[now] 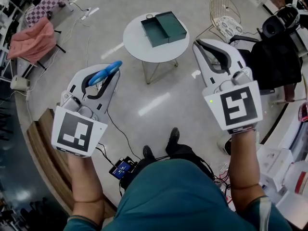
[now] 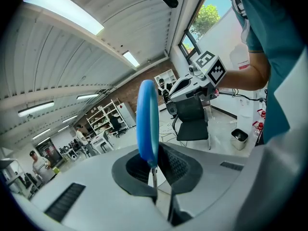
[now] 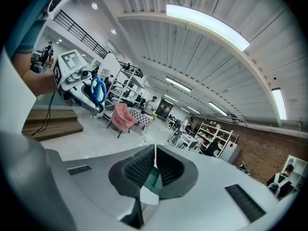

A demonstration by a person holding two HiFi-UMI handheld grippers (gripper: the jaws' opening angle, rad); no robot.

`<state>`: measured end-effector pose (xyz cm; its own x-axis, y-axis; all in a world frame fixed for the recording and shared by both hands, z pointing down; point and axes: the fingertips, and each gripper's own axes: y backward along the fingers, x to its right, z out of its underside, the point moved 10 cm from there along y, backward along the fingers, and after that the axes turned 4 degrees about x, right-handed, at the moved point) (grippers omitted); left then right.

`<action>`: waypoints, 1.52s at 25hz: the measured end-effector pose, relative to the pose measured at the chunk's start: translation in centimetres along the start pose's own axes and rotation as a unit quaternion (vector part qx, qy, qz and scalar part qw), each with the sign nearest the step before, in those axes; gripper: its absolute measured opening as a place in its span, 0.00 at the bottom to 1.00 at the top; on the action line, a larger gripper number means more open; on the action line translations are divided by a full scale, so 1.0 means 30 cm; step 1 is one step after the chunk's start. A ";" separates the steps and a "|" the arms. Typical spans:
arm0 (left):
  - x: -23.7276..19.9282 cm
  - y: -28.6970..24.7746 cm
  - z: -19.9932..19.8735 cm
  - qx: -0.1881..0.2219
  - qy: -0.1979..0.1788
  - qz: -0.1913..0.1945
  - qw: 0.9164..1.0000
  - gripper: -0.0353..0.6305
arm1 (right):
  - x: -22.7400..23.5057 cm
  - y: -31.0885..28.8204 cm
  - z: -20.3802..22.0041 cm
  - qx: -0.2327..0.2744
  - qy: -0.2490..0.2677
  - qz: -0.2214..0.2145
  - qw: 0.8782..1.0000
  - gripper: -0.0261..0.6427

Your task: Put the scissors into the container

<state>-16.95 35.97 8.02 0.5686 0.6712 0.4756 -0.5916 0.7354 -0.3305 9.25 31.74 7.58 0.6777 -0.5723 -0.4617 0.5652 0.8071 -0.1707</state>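
**Q:** What does the head view show?

**A:** A person in a teal top, seen from above, with both forearms reaching up the frame. Each hand holds a white tool topped by a cube with black and white square markers. The left claw (image 1: pixel 102 81) sits at middle left and the right claw (image 1: pixel 204 49) at upper right, well apart from each other.

**Q:** Where are the scissors?

**A:** The scissors (image 1: pixel 108 70) are in the left claw, with their blue handle sticking out past the claw tips. In the left gripper view the left claw (image 2: pixel 156 165) is pinching the thin metal blade between its dark pads. The blue loop of the scissors (image 2: pixel 147 119) stands upright at the centre of that frame.

**Q:** And the container?

**A:** The container (image 1: pixel 166 29) is a dark green box with its lid laid open. It rests on a round white desk (image 1: pixel 137 44) at upper centre, well apart from both claws.

**Q:** What is the right claw doing?

**A:** In the right gripper view the right claw (image 3: pixel 155 165) has its ribbed pads pressed together with nothing between them. A patch of the green container (image 3: pixel 153 179) shows below the pads. The left claw (image 3: pixel 91 97) with the blue scissors (image 3: pixel 98 91) appears at the upper left of that frame.
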 end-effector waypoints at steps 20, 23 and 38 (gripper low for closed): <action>0.019 -0.218 -0.155 -0.037 -0.012 -0.038 0.999 0.09 | 0.269 -0.063 0.136 0.027 -0.004 -0.037 0.999 0.10; 0.005 -0.247 -0.142 -0.038 -0.012 -0.035 0.999 0.09 | 0.280 -0.078 0.159 0.027 -0.005 -0.037 0.999 0.10; -0.348 -0.480 0.004 0.004 -0.020 0.012 1.000 0.09 | 0.330 -0.325 0.099 -0.026 0.007 0.009 1.000 0.10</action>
<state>-14.43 18.35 7.91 0.5309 0.6835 0.5009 -0.6084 0.7189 -0.3361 11.84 17.78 7.27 0.6806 -0.5558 -0.4773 0.5272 0.8240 -0.2078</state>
